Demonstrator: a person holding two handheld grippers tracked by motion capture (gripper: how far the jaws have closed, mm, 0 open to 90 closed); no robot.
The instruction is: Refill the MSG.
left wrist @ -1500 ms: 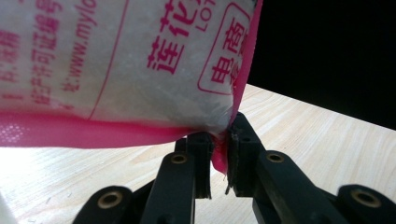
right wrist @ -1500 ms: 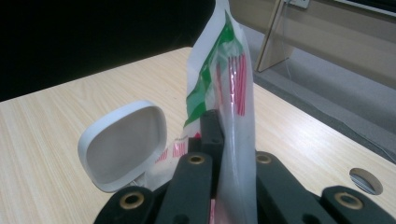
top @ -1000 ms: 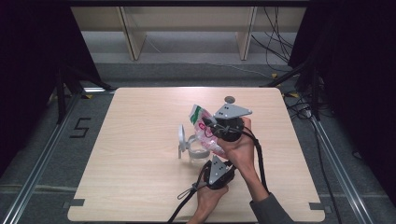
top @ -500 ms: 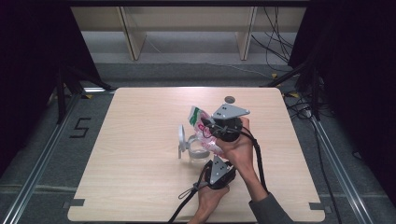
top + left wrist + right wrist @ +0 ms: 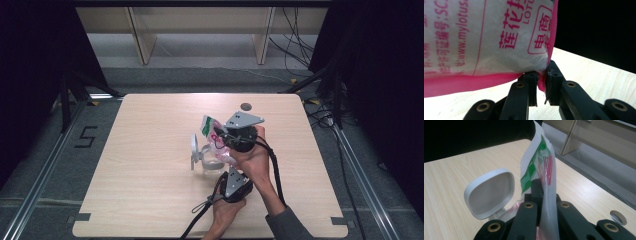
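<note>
Pale wood makes up the table (image 5: 150, 190), the largest thing in the high view, with a small round hole (image 5: 245, 106) near its far edge. Both forearms come in from the near edge and meet right of the table's middle.

Next in size is the bag (image 5: 214, 131), a white plastic pouch with pink edging, red print and a green patch near its top. It is held up off the table between the two grippers, just right of the centre, its top leaning toward the far-left. In the left gripper view the bag (image 5: 486, 37) hangs large across the frame, its pink seam running along the bottom; in the right gripper view the bag (image 5: 541, 167) rises upright from between the jaws as a thin clear-and-white sheet.

Just left of the bag, a clear container (image 5: 212, 164) stands on the table with its white lid (image 5: 194, 150) flipped up on edge. The right gripper view shows the lid (image 5: 490, 192) as a rounded white frame, hinged open beside the bag.

The right gripper (image 5: 225, 136), the farther one with the grey plate on top, is clamped on the bag's upper part; its jaws are pressed together with the film between them. The left gripper (image 5: 227, 167), nearer the person, pinches the bag's lower pink corner, its pads (image 5: 534, 85) closed on the seam.
</note>
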